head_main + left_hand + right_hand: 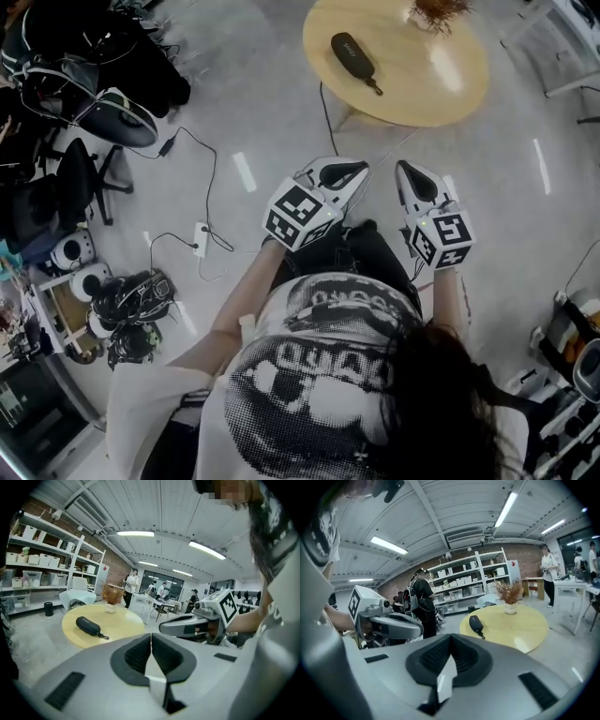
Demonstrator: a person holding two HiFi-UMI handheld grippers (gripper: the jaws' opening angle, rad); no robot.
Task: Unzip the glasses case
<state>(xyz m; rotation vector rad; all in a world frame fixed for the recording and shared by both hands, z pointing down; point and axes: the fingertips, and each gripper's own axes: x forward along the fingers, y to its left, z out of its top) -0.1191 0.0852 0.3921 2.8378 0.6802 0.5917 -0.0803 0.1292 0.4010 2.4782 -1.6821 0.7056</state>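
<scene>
A black zipped glasses case (352, 56) lies on a round yellow table (422, 94) well ahead of me, its pull tab trailing off one end. Both grippers are held in the air over the floor, short of the table and far from the case. My left gripper (356, 170) is shut with nothing in it, and so is my right gripper (405, 170) beside it. In the left gripper view the jaws (151, 637) meet, with the case (88, 626) far off on the table (122, 623). The right gripper view shows its closed jaws (450, 640) and the case (476, 624).
A potted dry plant (436, 11) stands at the table's far edge. Cables and a power strip (200, 239) lie on the floor at left, near an office chair (84, 178) and shoes (131, 300). Shelving (37, 569) and people (132, 582) are beyond the table.
</scene>
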